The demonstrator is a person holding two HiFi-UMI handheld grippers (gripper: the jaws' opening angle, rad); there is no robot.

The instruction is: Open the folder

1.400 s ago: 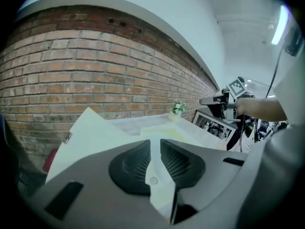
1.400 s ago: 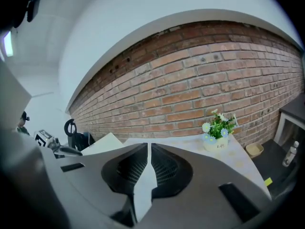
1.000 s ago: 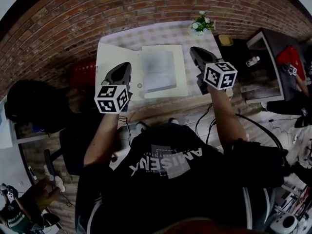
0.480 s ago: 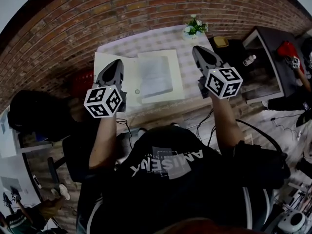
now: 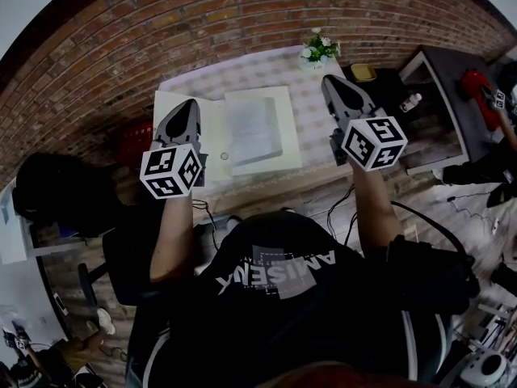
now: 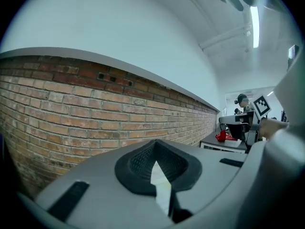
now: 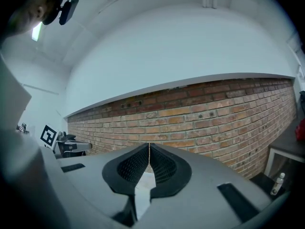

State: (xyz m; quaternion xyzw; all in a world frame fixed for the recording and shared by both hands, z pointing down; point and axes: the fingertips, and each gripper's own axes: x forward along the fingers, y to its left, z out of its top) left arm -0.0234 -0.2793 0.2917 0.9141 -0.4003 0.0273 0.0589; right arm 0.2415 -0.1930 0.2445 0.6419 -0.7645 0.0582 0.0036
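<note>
The pale yellow folder [image 5: 287, 128] lies open on the table [image 5: 258, 67], with a grey stack of paper [image 5: 253, 132] on its right half and its white cover [image 5: 166, 115] spread to the left. My left gripper [image 5: 188, 106] hangs above that cover, shut and holding nothing. My right gripper [image 5: 332, 82] floats over the table's right edge, also shut and empty. In the left gripper view the left gripper [image 6: 153, 145] points level at a brick wall, its tips together. The right gripper view shows the right gripper [image 7: 149, 148] the same way, tips touching.
A small flower pot [image 5: 319, 48] stands at the table's far right corner, a yellow object [image 5: 363, 72] just past it. A dark side desk [image 5: 444, 87] with a bottle [image 5: 412, 101] is to the right. A black chair [image 5: 52, 188] and a red object [image 5: 133, 140] are to the left.
Both grippers have risen from the table and stand higher over it. The folder lies open as before.
</note>
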